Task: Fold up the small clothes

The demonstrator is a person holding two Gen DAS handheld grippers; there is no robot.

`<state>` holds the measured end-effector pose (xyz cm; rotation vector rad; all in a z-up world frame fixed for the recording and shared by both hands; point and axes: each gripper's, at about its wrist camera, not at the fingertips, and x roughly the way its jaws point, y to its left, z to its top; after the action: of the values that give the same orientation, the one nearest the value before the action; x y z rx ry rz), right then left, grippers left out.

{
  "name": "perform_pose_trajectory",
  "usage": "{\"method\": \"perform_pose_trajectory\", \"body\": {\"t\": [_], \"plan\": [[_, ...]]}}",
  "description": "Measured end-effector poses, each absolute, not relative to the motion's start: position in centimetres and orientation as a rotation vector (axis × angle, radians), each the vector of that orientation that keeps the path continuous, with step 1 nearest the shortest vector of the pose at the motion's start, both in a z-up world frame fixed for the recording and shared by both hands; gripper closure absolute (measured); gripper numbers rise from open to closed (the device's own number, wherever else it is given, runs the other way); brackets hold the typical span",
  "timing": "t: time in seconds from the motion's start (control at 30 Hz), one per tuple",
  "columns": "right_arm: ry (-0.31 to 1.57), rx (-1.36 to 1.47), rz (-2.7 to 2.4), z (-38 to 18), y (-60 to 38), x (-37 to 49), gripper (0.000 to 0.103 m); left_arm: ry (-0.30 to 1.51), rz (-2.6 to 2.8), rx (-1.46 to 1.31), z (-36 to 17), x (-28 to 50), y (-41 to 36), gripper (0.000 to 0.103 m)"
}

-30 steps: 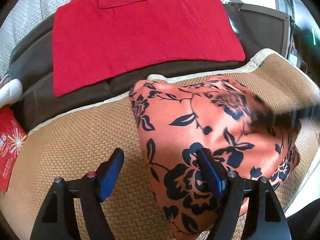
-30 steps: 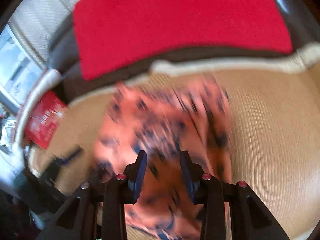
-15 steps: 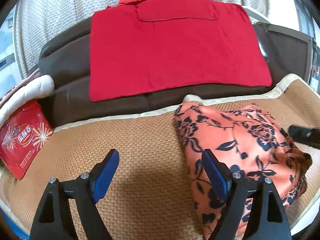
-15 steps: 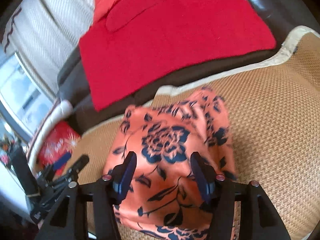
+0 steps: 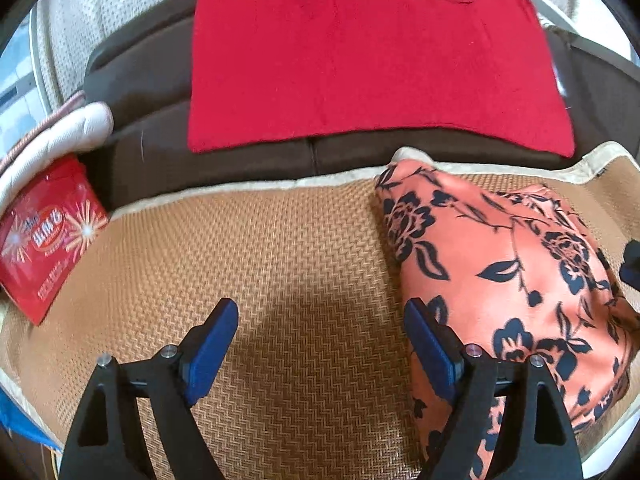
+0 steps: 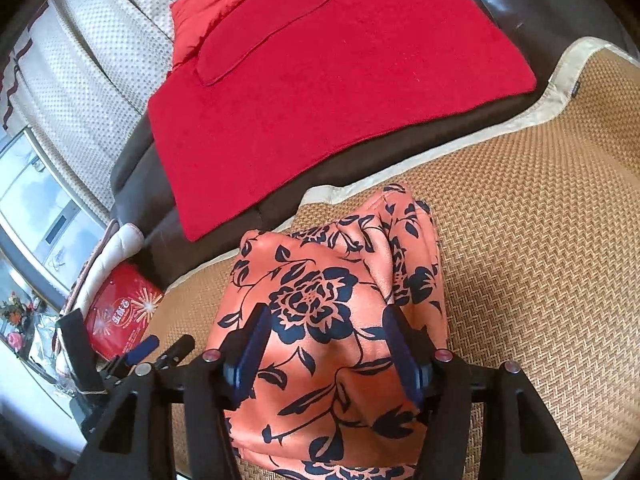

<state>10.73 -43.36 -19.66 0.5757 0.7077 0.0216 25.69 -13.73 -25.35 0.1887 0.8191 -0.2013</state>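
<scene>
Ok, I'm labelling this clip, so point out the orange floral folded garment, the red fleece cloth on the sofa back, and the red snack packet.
Orange floral folded garment (image 6: 332, 320), right wrist view, top panel.
Red fleece cloth (image 5: 372, 60), left wrist view, centre.
Red snack packet (image 5: 44, 236), left wrist view, printed front.

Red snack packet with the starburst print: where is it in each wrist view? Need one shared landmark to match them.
Left wrist: the red packet lies at the far left edge, on the woven mat's left end, below a white cushion.
Right wrist: the red packet sits lower left, behind the left gripper.
Shared landmark: the red cloth draped on the brown sofa, top centre in both.
</scene>
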Motion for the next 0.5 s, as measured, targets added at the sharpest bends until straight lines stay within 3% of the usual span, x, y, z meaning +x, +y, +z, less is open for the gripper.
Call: {"method": "perform_pose_trajectory", "body": {"t": [0.5], "plan": [[0.739, 0.569, 0.007, -21.0, -43.7, 11.6, 0.041, 0.811, -0.193, 0.162, -25.5, 26.7, -15.2, 0.018]]}}
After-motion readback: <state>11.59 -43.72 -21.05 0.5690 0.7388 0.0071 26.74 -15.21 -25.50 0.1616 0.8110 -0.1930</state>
